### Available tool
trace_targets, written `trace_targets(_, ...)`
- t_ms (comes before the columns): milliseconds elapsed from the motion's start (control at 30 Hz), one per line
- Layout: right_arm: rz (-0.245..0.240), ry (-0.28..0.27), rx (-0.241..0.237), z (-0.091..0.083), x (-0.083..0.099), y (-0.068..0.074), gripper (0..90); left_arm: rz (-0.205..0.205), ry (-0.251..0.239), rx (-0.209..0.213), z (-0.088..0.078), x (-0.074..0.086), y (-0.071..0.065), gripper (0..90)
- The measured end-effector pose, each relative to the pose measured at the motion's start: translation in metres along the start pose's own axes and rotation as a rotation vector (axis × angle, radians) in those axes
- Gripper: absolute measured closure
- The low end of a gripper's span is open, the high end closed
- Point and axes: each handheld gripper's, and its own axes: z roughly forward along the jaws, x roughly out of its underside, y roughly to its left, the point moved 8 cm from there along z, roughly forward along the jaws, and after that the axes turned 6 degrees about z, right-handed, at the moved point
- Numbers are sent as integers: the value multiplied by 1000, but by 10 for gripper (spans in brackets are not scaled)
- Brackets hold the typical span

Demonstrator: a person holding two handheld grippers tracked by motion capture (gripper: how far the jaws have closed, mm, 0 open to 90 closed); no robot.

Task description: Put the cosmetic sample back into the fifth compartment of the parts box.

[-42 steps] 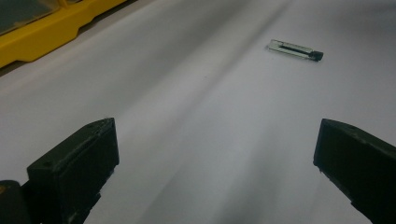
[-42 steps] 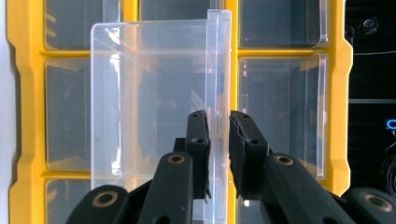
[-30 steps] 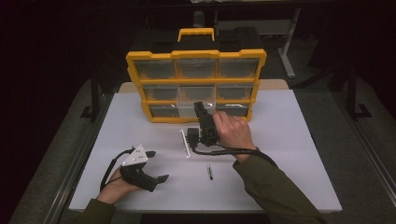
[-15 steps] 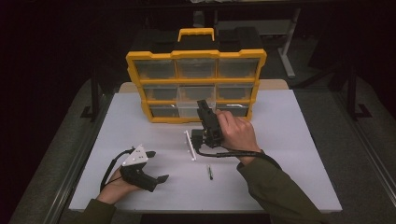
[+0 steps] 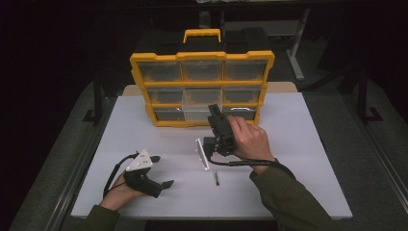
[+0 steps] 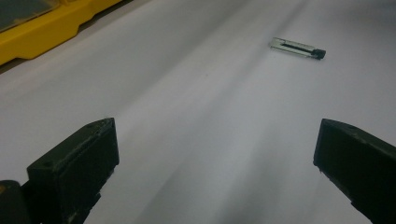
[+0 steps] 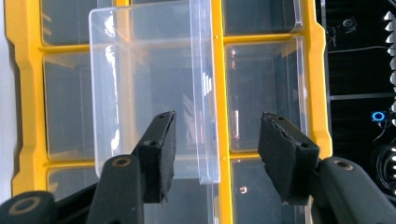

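A white surface (image 5: pixel 298 159) stands in a dark room. Near its front edge the left tongs (image 5: pixel 161 171) rest with jaws wide apart, nothing between them. Mid-surface lie a small screw (image 5: pixel 216 177) and a clear divider strip (image 5: pixel 202 154). Farther back, the right tongs (image 7: pixel 217 156) have just been opening, jaws apart around the clear drawer (image 7: pixel 154 93) that juts from the yellow organizer (image 5: pixel 202 57) at the back edge.

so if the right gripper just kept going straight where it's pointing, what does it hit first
Most likely the clear plastic drawer pulled out of the yellow organizer. Its side wall stands between the open jaws of the right gripper, which have just been opening. Depth is hard to judge.
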Motion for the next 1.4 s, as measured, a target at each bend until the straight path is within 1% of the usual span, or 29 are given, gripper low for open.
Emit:
trace_targets(167,6,9,2,-4,8,3,397,-3,1,-2,-1,0,0,0)
trace_targets(200,2,10,10,-6,12,3,378,-1,2,-2,-1,0,0,0)
trace_targets(333,13,15,12,-9,17,6,341,-3,3,-2,-1,0,-2,0)
trace_targets(367,12,12,11,-10,18,8,332,7,0,-3,-1,0,-1,0)
trace_targets(400,14,12,13,-11,20,9,329,-3,-4,-3,0,0,-2,0)
trace_targets(467,24,12,20,-13,23,11,324,3,2,-3,0,1,-1,0)
trace_targets(567,24,24,14,-15,27,15,323,-3,-9,-2,-1,-1,-2,0)
trace_targets(633,33,32,16,-16,29,18,322,-4,-6,0,-1,-1,-2,0)
trace_targets(667,34,34,17,-17,30,20,322,-17,-18,2,-1,-2,-3,0)
trace_targets(700,32,33,18,-18,31,21,319,-14,-18,2,-1,-1,-2,0)
trace_targets(733,33,40,23,-19,32,22,316,5,-2,0,-1,0,-1,0)
trace_targets(767,37,44,22,-20,34,24,315,-3,-3,1,-1,1,-1,0)
trace_targets(800,49,59,13,-23,39,30,315,-6,-3,0,-1,1,-1,0)
trace_targets(867,54,66,9,-25,43,33,312,-12,-6,1,-2,1,-1,0)
trace_targets(967,55,70,-3,-28,46,37,318,-11,-3,0,-2,1,-1,0)
trace_targets(1000,43,79,-17,-31,49,41,320,-8,-6,-1,-1,1,0,0)
trace_targets(1033,52,81,-19,-32,51,44,319,-10,-5,-1,-1,1,-1,0)
trace_targets(1067,52,81,-19,-32,51,44,319,-7,-3,0,-1,1,-1,0)
trace_targets(1100,52,80,-25,-35,53,47,319,2,-2,-1,-1,1,0,0)
trace_targets(1133,52,83,-32,-36,54,49,315,-12,1,-1,-1,2,-1,0)
trace_targets(1233,48,93,-44,-40,59,55,303,-16,-1,-2,-1,1,-2,0)
trace_targets(1267,48,93,-44,-40,59,55,303,-15,-1,-2,-1,1,-2,0)
trace_targets(1300,50,95,-42,-40,60,56,296,-1,9,-2,-2,2,-1,0)
trace_targets(1333,46,99,-46,-41,61,57,288,-3,10,-2,-2,2,-1,0)
trace_targets(1400,58,101,-32,-43,64,57,269,-4,8,-1,-2,2,-1,0)
